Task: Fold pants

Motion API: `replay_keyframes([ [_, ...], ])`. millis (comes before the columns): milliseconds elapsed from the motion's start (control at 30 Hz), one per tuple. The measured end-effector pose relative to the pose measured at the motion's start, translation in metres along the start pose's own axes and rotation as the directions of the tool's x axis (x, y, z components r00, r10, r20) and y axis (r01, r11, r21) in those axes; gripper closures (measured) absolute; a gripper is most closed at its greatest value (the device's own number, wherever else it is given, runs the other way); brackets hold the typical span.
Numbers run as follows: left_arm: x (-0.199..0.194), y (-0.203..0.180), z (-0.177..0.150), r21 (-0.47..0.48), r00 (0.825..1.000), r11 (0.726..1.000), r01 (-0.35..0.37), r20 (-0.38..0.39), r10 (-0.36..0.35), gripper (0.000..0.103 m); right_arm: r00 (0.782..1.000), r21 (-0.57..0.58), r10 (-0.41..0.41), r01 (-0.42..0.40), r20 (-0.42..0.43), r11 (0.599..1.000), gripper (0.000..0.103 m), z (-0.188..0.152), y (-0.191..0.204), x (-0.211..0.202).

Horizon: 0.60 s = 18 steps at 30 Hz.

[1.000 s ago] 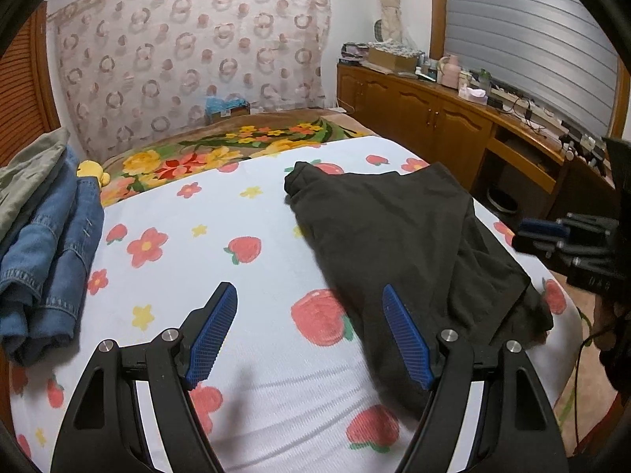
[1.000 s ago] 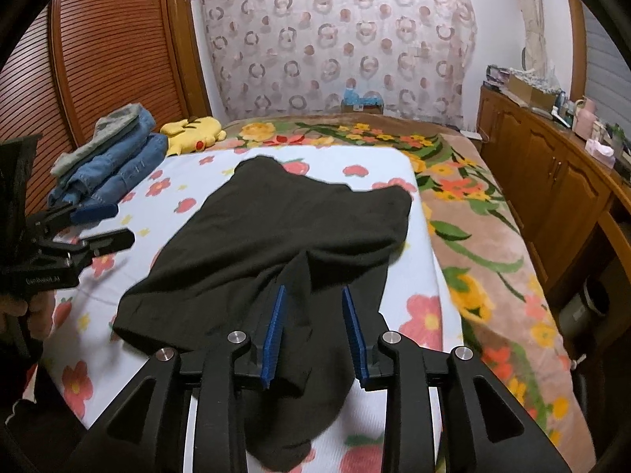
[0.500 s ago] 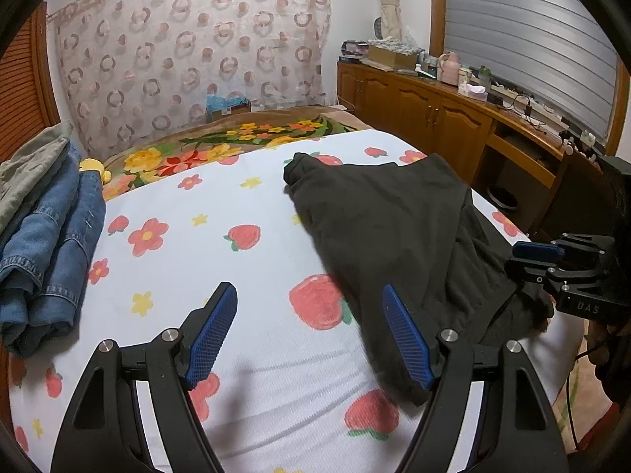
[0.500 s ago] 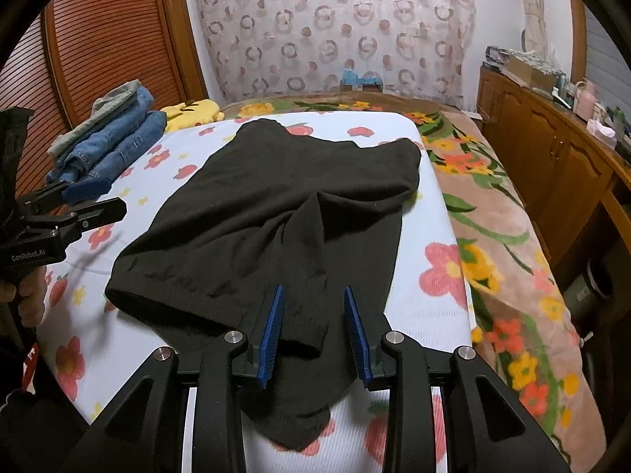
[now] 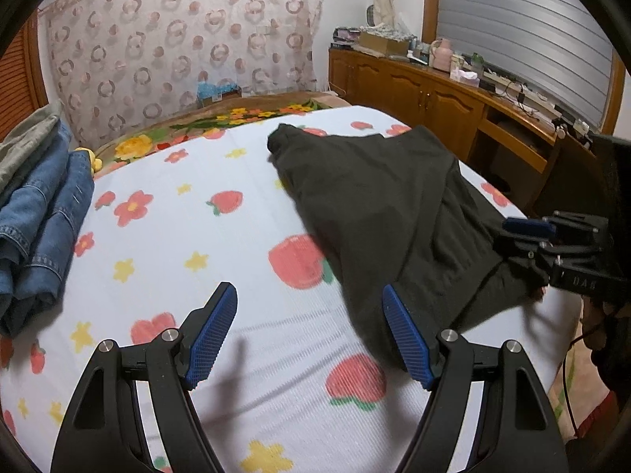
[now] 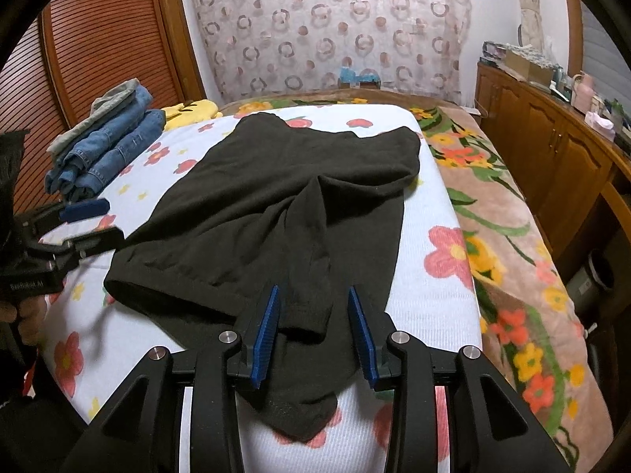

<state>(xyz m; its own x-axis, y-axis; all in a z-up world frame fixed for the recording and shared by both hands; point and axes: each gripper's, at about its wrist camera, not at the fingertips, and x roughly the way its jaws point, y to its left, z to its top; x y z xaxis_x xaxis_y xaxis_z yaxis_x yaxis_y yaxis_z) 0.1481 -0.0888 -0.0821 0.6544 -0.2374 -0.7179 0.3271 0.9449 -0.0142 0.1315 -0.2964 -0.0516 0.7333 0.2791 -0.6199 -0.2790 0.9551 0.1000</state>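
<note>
Black pants [image 6: 284, 181] lie spread on the bed's white flowered sheet [image 6: 430, 307], one leg folded over the other with a ridge down the middle. My right gripper [image 6: 313, 289] hovers at the near hem. Its jaws are opening, and a fold of cloth lies between the pads without being pinched. From the left wrist view the same gripper [image 5: 528, 228] shows at the pants' [image 5: 374, 197] right edge. My left gripper [image 5: 308, 289] stands open over the sheet [image 5: 177, 236], its right pad above the pants' near left edge and nothing in its grasp. It appears at the left in the right wrist view as well [image 6: 84, 216].
A stack of folded jeans [image 6: 106, 146] sits on the far left of the bed beside a yellow plush toy [image 6: 193, 110]. A flowered brown blanket [image 6: 493, 213] borders the sheet on the right. Wooden cabinets [image 6: 552, 149] line the right wall, and louvred wooden doors [image 6: 98, 39] the left.
The right gripper's jaws have spread wider around the pants' hem. The left gripper has sunk slightly toward the sheet by the pants' edge, still open.
</note>
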Motion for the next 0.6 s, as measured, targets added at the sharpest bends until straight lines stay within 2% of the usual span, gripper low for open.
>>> replay_keyframes([
  [300,0.001,-0.006,-0.008,0.004,1.0,1.0,0.001,-0.021,-0.001,0.026,1.0,-0.022,0.007,-0.007,-0.004,1.0,0.065,-0.008,0.005,-0.002],
  [333,0.002,-0.006,-0.009,0.001,1.0,1.0,0.0,-0.025,0.0,0.026,1.0,-0.023,0.006,-0.006,0.002,1.0,0.07,-0.009,0.005,-0.003],
  [367,0.002,-0.006,-0.01,-0.001,1.0,1.0,-0.001,-0.027,0.001,0.026,1.0,-0.021,0.013,-0.013,0.004,1.0,0.079,-0.009,0.005,-0.004],
  [433,0.002,-0.007,-0.011,-0.004,1.0,1.0,-0.004,-0.027,0.004,0.026,1.0,-0.027,0.014,-0.013,0.017,1.0,0.087,-0.01,0.006,-0.009],
  [600,-0.004,-0.008,-0.014,-0.005,1.0,1.0,-0.008,-0.019,0.008,0.026,0.998,-0.018,0.028,-0.027,0.058,0.999,0.091,-0.016,0.006,-0.031],
])
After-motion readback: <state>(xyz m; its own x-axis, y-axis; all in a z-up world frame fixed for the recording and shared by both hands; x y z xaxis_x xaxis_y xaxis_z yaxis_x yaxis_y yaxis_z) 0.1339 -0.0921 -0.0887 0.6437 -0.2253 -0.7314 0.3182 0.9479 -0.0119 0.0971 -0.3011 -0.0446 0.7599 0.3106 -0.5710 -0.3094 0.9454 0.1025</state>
